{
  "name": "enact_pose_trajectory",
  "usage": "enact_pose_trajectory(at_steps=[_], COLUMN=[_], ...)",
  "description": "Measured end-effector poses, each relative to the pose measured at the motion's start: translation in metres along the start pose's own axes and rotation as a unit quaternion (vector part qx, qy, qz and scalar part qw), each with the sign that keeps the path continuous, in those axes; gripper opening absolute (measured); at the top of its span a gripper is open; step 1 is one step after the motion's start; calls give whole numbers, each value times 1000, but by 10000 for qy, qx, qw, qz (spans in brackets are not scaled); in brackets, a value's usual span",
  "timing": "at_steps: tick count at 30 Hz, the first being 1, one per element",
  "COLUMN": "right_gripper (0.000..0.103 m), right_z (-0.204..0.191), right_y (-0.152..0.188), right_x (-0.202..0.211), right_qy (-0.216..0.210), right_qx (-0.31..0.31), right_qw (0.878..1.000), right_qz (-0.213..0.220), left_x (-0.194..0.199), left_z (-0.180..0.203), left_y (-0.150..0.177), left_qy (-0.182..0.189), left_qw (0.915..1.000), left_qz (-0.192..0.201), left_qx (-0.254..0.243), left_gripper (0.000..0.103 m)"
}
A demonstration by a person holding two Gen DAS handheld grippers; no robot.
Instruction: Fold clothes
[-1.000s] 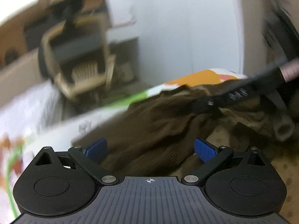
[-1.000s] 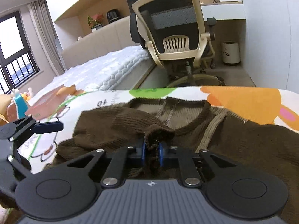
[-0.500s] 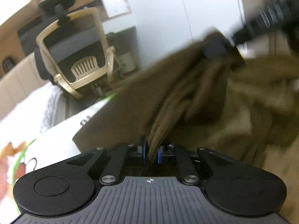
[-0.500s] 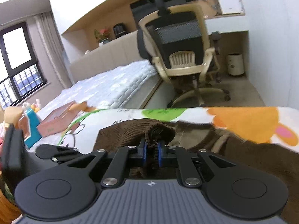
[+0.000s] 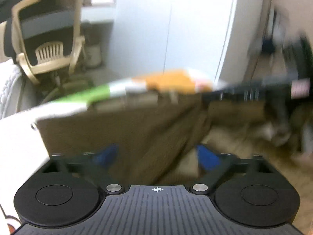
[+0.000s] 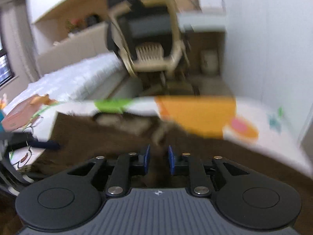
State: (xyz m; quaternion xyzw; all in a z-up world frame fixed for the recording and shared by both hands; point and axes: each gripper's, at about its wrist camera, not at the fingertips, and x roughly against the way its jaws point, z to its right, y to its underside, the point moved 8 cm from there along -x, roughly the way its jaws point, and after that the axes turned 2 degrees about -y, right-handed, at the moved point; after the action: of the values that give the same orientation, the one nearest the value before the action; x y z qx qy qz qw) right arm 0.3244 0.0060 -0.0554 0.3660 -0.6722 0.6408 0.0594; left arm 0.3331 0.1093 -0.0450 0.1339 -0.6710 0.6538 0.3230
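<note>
Left wrist view is blurred: the left gripper (image 5: 158, 156) has its jaws spread wide over the brown sweater (image 5: 109, 129), gripping nothing. The sweater lies on a colourful mat (image 6: 197, 111). The right gripper (image 6: 158, 159) has jaws a little apart, with brown cloth between them; whether they pinch it I cannot tell.

Left gripper (image 5: 157, 156) above the brown sweater (image 5: 121, 129), blue fingers (image 5: 207, 159) spread wide; right gripper (image 6: 158, 159) fingers parted slightly, sweater fabric between them
</note>
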Motion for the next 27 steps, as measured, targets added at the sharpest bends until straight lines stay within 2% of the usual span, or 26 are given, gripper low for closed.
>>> enact_pose_trajectory(at_steps=[2,4,6,7,8,9,11,12,13,15,18,20,23,26,27], right_gripper=[34,37,36,34,34,34,40,44,51,57,61,61,61,61,60], right_z=[-19,-31,-31,-28,-27,-25,-12,1,14,57,143,189,221,229,230], right_y=[-9,-3,15,20,21,20,12,9,5,7,41,76,120,136,137], right_x=[2,-17,-46,-51,-51,-43,-6,19,44,94,155,177,177,145,132], right_qy=[-138,-296,-184,-134,-139,-183,-176,-46,83,676,1724,2072,1891,1577,1555], right_qx=[337,335,228,180,127,9,-192,-236,-281,-639,-1798,-2703,-3817,-4273,-4278], right_qw=[9991,9990,9982,9981,9984,9986,9994,9997,9994,9942,9661,9382,9032,8892,8895], right_qz=[228,-43,-525,-573,-526,-496,-227,-21,185,540,686,607,530,420,398], left_x=[13,2,-24,-34,-34,-32,-26,-20,-14,-2,10,9,4,8,13], left_z=[-12,-29,-41,-43,-43,-43,-42,-45,-48,-53,-59,-61,-58,-55,-55], left_y=[-15,-15,0,10,12,12,12,10,8,4,4,5,6,9,9], left_qy=[64,-164,-270,-322,-336,-345,-295,-252,-212,-193,-204,-134,-64,-56,-57], left_qw=[9990,9967,9930,9906,9906,9908,9906,9894,9880,9842,9771,9727,9687,9685,9686], left_qz=[329,245,-249,-485,-470,-433,-351,-268,-182,10,204,123,-49,-69,-51], left_qx=[308,758,1119,1240,1242,1234,1287,1402,1521,1757,2109,2313,2481,2487,2485], left_gripper=[97,97,97,97,97,97,98,98,99,99,99,100,100,100,100])
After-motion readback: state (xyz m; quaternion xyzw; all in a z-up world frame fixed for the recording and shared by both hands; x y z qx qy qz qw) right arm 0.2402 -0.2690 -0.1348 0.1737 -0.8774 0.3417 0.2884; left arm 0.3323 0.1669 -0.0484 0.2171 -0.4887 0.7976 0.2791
